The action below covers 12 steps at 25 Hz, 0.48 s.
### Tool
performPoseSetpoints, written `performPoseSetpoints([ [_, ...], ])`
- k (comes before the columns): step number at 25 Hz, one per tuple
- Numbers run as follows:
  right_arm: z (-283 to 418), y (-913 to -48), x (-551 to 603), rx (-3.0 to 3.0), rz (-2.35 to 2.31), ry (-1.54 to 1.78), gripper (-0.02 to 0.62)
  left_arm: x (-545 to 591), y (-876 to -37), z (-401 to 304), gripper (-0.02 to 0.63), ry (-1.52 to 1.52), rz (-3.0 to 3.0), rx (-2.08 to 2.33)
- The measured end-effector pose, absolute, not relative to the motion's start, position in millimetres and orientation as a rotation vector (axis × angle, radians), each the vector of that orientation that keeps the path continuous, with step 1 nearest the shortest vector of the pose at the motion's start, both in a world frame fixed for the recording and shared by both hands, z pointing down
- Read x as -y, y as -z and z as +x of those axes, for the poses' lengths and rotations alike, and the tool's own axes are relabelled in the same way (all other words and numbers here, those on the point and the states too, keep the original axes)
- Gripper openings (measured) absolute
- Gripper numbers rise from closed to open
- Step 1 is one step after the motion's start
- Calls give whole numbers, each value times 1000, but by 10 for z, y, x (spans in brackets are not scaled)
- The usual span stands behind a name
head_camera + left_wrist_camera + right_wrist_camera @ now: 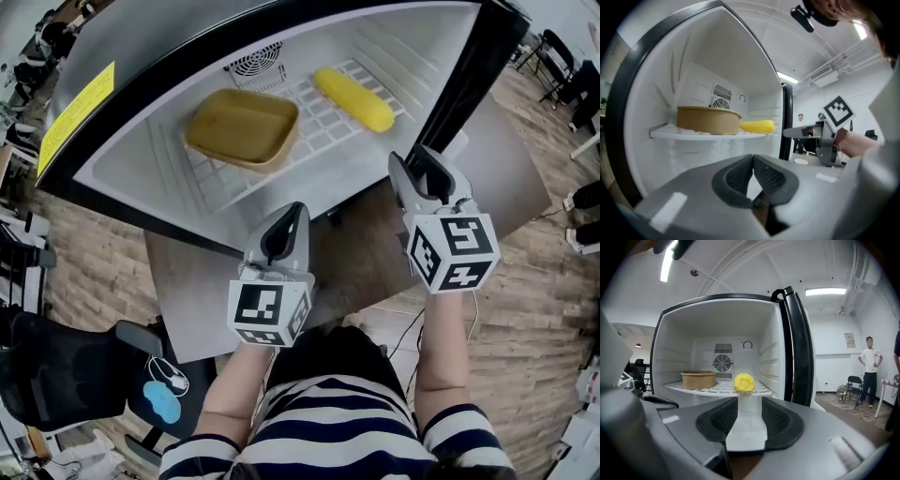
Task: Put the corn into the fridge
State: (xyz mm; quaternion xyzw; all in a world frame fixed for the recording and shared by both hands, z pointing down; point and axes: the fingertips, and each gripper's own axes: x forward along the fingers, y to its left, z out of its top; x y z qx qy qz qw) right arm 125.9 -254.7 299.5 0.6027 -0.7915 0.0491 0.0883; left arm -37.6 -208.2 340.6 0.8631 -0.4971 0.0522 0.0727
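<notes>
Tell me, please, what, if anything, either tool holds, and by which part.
Nothing is held: right tool open and empty, left tool shut; the corn lies on the shelf.

The person wears a short-sleeved shirt [328, 427] with broad white and dark stripes; the dark bands look navy, though they may be black. The left gripper [292, 214] and the right gripper [413, 160] have smooth, rounded shells of light grey plastic. Each jaw is lined with a black pad [723, 417] that has a fine gridded texture. Behind each shell sits a white cube [269, 312] printed with square black-and-white markers, a different pattern on each visible face.
</notes>
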Motion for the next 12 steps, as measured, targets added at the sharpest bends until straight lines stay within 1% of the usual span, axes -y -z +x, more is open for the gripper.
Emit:
performPoseSetpoints([
  [6,1280,-3016,2297,2361,1820,-189,140,1964,-3359,-450,0,-153,2601,1485],
  [12,1279,-3106,2037,2356,1827,-241,103,1824,-3270,-508,0,-121,2610,1481],
])
